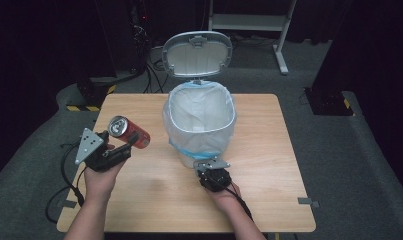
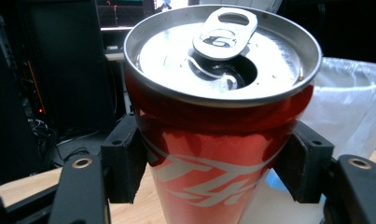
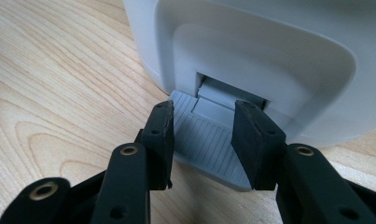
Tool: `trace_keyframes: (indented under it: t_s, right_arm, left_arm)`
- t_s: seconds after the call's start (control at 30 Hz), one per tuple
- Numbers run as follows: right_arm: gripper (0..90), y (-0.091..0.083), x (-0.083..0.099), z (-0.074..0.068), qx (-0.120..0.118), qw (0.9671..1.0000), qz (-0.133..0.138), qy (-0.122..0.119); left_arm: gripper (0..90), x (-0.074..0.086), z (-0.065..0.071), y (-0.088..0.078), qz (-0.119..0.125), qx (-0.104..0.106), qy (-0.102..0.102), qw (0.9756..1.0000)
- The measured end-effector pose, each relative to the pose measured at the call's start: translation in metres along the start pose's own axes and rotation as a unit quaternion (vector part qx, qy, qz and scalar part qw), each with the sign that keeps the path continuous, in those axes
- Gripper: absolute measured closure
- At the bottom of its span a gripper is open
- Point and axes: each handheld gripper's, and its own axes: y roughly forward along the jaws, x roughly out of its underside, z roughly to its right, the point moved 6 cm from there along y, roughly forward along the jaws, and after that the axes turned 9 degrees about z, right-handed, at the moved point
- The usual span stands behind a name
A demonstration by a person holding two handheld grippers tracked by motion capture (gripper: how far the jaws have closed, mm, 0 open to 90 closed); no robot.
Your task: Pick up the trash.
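We have the red can [image 2: 213, 154] pinched across its body by the left gripper [image 1: 120, 149], held off the table [image 1: 269, 165] just left of the bin [image 1: 199, 125]. Tab is lifted and the mouth is open, so we judge it empty or near empty: light, thin-walled aluminium, stiff along its axis but easy to dent sideways. Painted wall looks glossy and slick; the black pads [image 2: 125, 163] sit on opposite sides at mid-body, which is the right place, below the rim and clear of the taper. Go easy on squeeze force.

Right gripper [image 3: 202, 140] has its jaws spread, pads either side of the grey ribbed pedal [image 3: 209, 149] at the bin's foot, resting on it. Whether it's pressing, we can't tell, though the lid [image 1: 197, 52] stands up.

Bin is smooth white hard plastic, rounded, lined with a thin translucent bag [image 1: 189, 131] folded over the rim. Table is pale wood-grain laminate.
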Motion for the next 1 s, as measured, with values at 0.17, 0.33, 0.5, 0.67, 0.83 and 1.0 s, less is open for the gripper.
trace_keyframes:
  t_s: [0.17, 0.33, 0.5, 0.67, 0.83, 1.0]
  right_arm:
    - [58.9, 0.0, 0.0, 0.0, 0.0, 1.0, 0.0, -0.001]
    - [58.9, 0.0, 0.0, 0.0, 0.001, 1.0, 0.0, 0.0]
    - [58.9, 0.0, 0.0, 0.0, 0.0, 1.0, 0.0, -0.001]
    - [58.9, 0.0, 0.0, 0.0, 0.0, 1.0, 0.0, -0.001]
    - [58.9, 0.0, 0.0, 0.0, 0.001, 1.0, 0.0, 0.0]
    - [58.9, 0.0, 0.0, 0.0, 0.002, 1.0, 0.0, -0.001]
  left_arm:
    - [33.6, -0.011, 0.003, -0.001, 0.018, 0.001, -0.001, 0.9998]
    - [33.7, -0.022, 0.004, 0.0, 0.036, 0.001, -0.006, 0.9993]
    - [33.7, -0.034, 0.005, 0.001, 0.051, 0.002, -0.003, 0.9987]
    - [33.7, -0.047, 0.008, 0.002, 0.075, 0.007, -0.01, 0.9971]
    - [33.7, -0.056, 0.015, 0.008, 0.083, 0.013, -0.005, 0.9965]
    - [33.7, -0.061, 0.023, 0.018, 0.084, 0.02, -0.001, 0.9963]
